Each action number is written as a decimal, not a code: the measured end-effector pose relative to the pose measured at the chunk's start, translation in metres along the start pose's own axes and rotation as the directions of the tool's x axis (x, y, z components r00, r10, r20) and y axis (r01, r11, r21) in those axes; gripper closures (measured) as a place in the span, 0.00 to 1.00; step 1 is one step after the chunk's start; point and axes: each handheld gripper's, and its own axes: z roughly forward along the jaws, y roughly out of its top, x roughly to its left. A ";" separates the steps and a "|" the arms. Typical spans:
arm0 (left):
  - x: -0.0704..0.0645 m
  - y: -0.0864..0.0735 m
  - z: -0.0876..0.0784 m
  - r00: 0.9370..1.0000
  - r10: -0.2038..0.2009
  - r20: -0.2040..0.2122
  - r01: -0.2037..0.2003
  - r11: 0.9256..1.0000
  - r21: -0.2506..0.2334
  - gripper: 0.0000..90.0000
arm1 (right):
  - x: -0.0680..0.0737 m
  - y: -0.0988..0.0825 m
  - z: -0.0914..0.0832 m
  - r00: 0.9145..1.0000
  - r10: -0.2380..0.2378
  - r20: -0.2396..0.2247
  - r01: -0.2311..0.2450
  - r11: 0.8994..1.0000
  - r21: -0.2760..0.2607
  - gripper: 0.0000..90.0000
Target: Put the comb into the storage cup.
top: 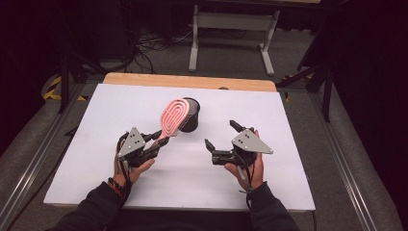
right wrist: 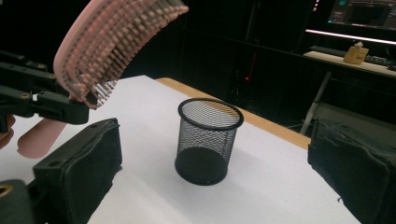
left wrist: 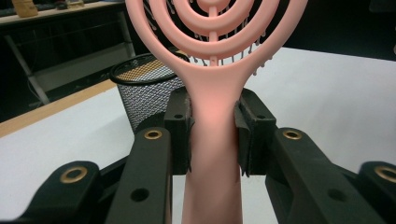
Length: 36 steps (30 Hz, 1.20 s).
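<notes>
My left gripper point(top: 156, 143) is clamped on the neck of the pink plastic vented hairbrush point(top: 174, 117); the brush is tilted up, head over the black wire-mesh cup point(right wrist: 209, 140) on the white tabletop point(top: 96, 144). Looks light, stiff, prob. slick w/ springy bristles, so the handle's the spot. Right gripper point(top: 220, 137): jaws wide, nothing in them, hovering beside the cup, palm up.

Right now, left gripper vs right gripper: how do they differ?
The left gripper is shut on the pink hairbrush handle; the right gripper is open and holds nothing. The left tilts the brush head over the black mesh cup; the right stands apart, its fingers facing the cup. Both are hand-held above the white table.
</notes>
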 end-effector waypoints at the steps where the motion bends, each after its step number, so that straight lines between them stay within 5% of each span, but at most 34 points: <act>1: 0.000 0.000 0.000 1.000 0.001 -0.003 -0.001 1.000 0.000 0.77 | 0.001 0.000 0.001 1.000 -0.001 -0.003 0.001 1.000 0.002 0.04; 6: -0.001 -0.002 0.001 1.000 -0.010 -0.010 0.010 1.000 -0.006 0.77 | 0.003 0.003 0.006 0.995 0.085 -0.056 -0.085 0.996 0.004 0.05; 20: -0.020 -0.009 0.013 1.000 0.025 -0.015 -0.025 1.000 0.015 0.77 | 0.027 0.010 0.031 0.986 0.084 -0.148 -0.079 0.996 0.037 0.05; 36: -0.045 -0.011 0.020 0.995 0.092 -0.028 -0.092 0.996 0.012 0.77 | 0.038 0.012 0.037 0.971 0.112 -0.212 -0.111 0.994 0.021 0.10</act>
